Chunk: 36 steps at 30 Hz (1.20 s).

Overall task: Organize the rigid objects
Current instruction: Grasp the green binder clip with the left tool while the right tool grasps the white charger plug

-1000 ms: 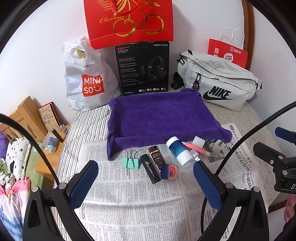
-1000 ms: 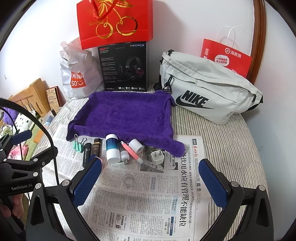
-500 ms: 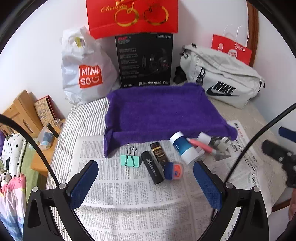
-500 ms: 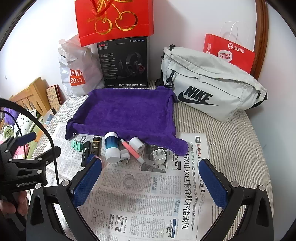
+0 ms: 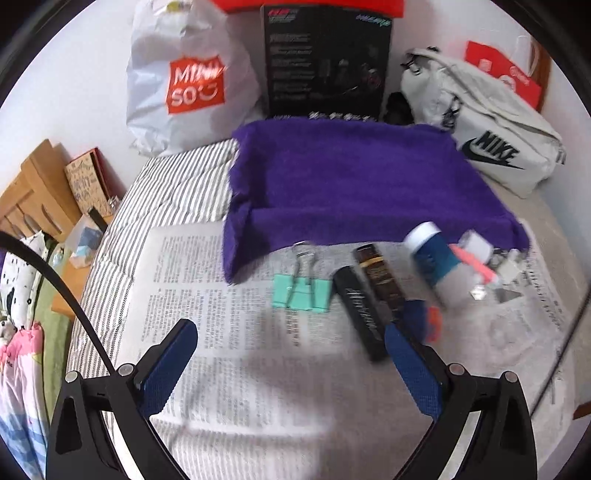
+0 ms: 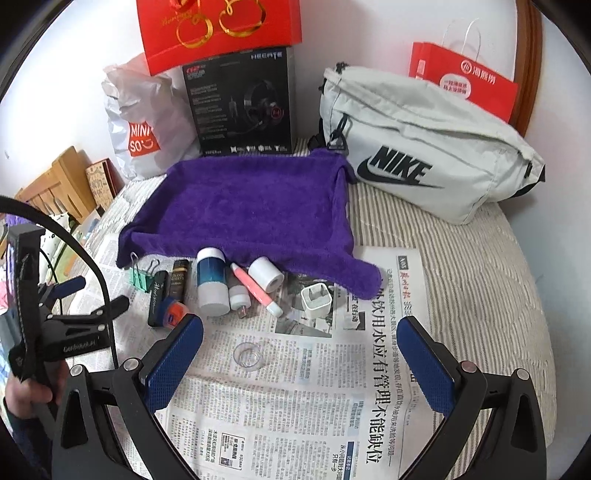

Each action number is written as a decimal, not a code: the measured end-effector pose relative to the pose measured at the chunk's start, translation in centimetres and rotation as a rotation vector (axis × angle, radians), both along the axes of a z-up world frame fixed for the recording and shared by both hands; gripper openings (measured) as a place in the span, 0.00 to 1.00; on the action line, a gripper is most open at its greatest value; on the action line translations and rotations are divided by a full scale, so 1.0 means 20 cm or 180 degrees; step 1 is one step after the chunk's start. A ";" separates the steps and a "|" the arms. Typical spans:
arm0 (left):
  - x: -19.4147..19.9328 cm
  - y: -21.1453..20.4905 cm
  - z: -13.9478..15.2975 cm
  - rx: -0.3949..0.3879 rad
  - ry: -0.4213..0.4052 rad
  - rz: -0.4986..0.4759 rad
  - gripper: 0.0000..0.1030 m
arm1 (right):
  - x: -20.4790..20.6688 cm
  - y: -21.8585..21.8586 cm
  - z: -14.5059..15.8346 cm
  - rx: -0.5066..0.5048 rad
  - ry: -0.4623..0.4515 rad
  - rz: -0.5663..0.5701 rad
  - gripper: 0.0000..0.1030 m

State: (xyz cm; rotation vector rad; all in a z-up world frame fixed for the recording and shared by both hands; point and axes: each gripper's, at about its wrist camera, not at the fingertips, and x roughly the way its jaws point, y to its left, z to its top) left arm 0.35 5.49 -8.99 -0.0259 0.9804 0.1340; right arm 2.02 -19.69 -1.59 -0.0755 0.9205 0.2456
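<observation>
A row of small items lies on newspaper [image 6: 295,387] in front of a purple towel [image 5: 354,184] [image 6: 251,210]: a mint binder clip [image 5: 301,291] [image 6: 141,278], a black tube [image 5: 360,312] [image 6: 158,297], a dark brown tube [image 5: 380,277] [image 6: 180,282], a blue-and-orange cap [image 6: 171,312], a blue-and-white bottle [image 5: 430,254] [image 6: 211,278], a pink pen [image 6: 255,288], a white roll [image 6: 265,274] and a white charger [image 6: 316,300]. My left gripper [image 5: 291,358] is open, low over the paper just short of the clip. My right gripper [image 6: 301,360] is open above a clear ring [image 6: 248,355].
Behind the towel stand a Miniso bag [image 5: 184,77], a black headset box [image 6: 240,103], a red gift bag [image 6: 218,29], a grey Nike bag [image 6: 424,155] and a red paper bag [image 6: 465,81]. A wooden rack [image 5: 33,199] sits off the left edge. A hand [image 6: 26,391] holds the left gripper.
The left gripper has moved forward and down toward the binder clip and black tube; its view is blurred by motion. The right gripper has edged slightly closer to the row.
</observation>
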 end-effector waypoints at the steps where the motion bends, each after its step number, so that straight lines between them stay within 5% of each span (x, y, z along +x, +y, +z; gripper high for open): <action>1: 0.03 0.02 -0.03 -0.0016 0.0056 0.0008 0.95 | 0.01 0.00 -0.02 -0.0008 0.0029 -0.0003 1.00; 7: 0.12 0.07 -0.16 -0.0027 0.0177 -0.0044 0.80 | 0.07 0.00 -0.10 -0.0051 0.0155 -0.0042 1.00; 13: 0.17 0.07 -0.18 -0.0197 0.0091 -0.0179 0.78 | 0.14 -0.01 -0.18 -0.0078 0.0275 -0.0082 1.00; 18: 0.20 0.05 -0.20 -0.0078 0.0017 -0.0272 0.74 | 0.18 0.00 -0.25 -0.0101 0.0396 -0.0070 1.00; 22: 0.17 0.05 -0.19 -0.0100 -0.0146 -0.0357 0.38 | 0.20 0.00 -0.29 -0.0103 0.0442 -0.0046 1.00; 36: 0.10 0.04 -0.20 -0.0088 -0.0288 -0.0389 0.38 | 0.29 -0.09 -0.39 0.0058 0.0303 -0.0138 0.96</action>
